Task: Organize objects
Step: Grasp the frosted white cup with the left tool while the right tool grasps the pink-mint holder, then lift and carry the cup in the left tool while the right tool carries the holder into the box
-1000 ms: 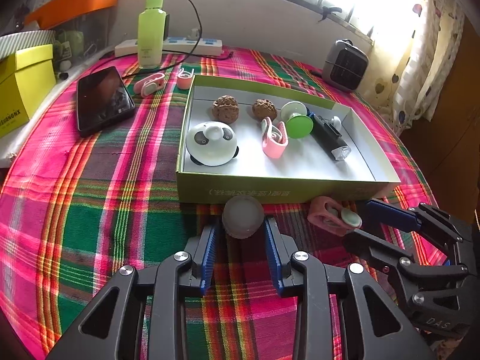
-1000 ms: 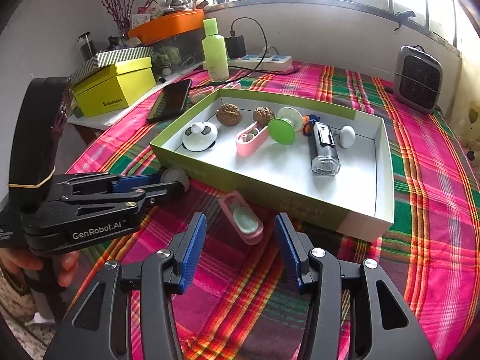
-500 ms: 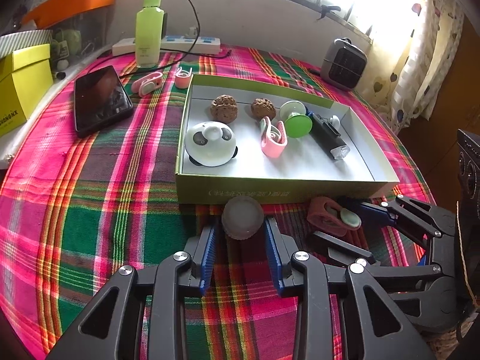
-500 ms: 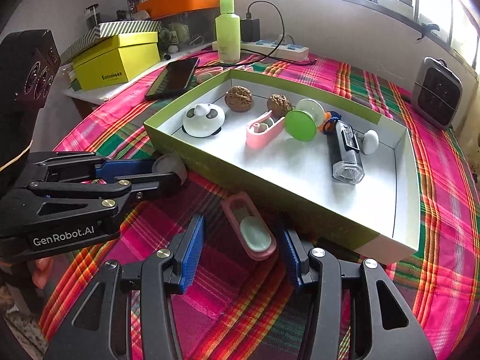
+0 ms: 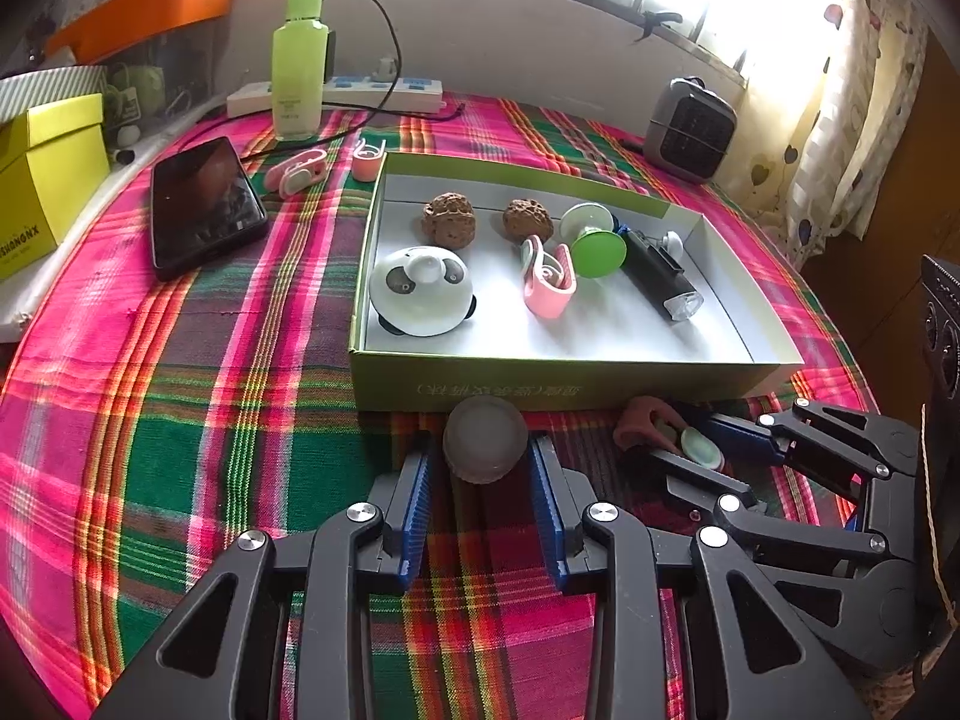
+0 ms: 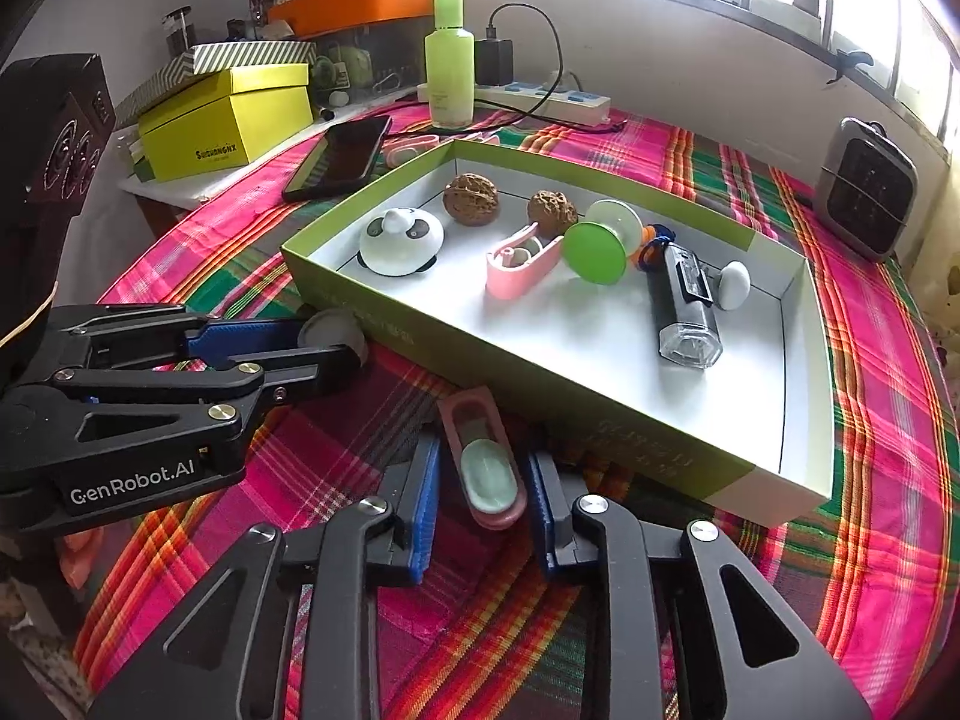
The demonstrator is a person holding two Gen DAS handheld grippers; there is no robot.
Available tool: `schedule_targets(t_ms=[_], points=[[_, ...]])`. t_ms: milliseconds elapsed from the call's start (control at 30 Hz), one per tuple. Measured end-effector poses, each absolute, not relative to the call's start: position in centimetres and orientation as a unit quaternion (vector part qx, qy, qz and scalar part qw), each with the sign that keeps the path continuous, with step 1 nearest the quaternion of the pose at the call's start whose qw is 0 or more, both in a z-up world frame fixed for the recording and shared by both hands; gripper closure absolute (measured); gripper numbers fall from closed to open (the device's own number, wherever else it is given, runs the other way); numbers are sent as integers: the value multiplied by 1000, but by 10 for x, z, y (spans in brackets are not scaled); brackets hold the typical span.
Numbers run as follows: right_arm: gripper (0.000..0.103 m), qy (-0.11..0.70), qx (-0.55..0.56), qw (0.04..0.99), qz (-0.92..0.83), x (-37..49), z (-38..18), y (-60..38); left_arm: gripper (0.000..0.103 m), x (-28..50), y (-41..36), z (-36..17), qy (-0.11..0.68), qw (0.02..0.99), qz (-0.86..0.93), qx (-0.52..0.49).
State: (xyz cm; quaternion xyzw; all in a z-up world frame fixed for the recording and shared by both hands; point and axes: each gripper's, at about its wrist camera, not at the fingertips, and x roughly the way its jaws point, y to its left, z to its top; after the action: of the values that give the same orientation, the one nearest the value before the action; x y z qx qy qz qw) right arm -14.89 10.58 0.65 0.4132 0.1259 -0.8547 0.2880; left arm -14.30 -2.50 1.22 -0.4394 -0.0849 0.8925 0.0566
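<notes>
A shallow green box [image 5: 540, 384] on the plaid cloth holds a panda-shaped case [image 5: 420, 291], two walnuts, a pink clip, a green disc and a black torch [image 6: 684, 312]. Just in front of the box's near wall, my left gripper [image 5: 483, 456] is shut on a frosted grey ball [image 5: 485, 438]. That ball [image 6: 330, 327] also shows in the right wrist view. To its right, a pink clip with a mint pad [image 6: 480, 450] lies on the cloth. My right gripper [image 6: 483, 468] is closing on this clip, its blue pads against the clip's two sides.
Left of the box lie a black phone [image 5: 204, 204] and two small pink clips [image 5: 297, 171]. Behind them stand a green bottle [image 5: 298, 60] and a power strip [image 5: 384, 90]. A yellow box [image 6: 228, 120] sits at the far left, a small grey heater [image 5: 690, 129] at the back right.
The right gripper's jaws have come together from wide apart onto the pink clip with the mint pad. The left gripper and the grey ball have stayed in place.
</notes>
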Motion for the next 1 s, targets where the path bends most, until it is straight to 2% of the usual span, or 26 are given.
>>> schedule_targets(t_ms=[200,1000], points=[[84,123,414,290,-854,-149,6,107,74,-143,-24,12,-87,53,892,-439],[84,110,419,296,-851,-146,6,108,77,-142,-26,13,-87,52,892,-440]])
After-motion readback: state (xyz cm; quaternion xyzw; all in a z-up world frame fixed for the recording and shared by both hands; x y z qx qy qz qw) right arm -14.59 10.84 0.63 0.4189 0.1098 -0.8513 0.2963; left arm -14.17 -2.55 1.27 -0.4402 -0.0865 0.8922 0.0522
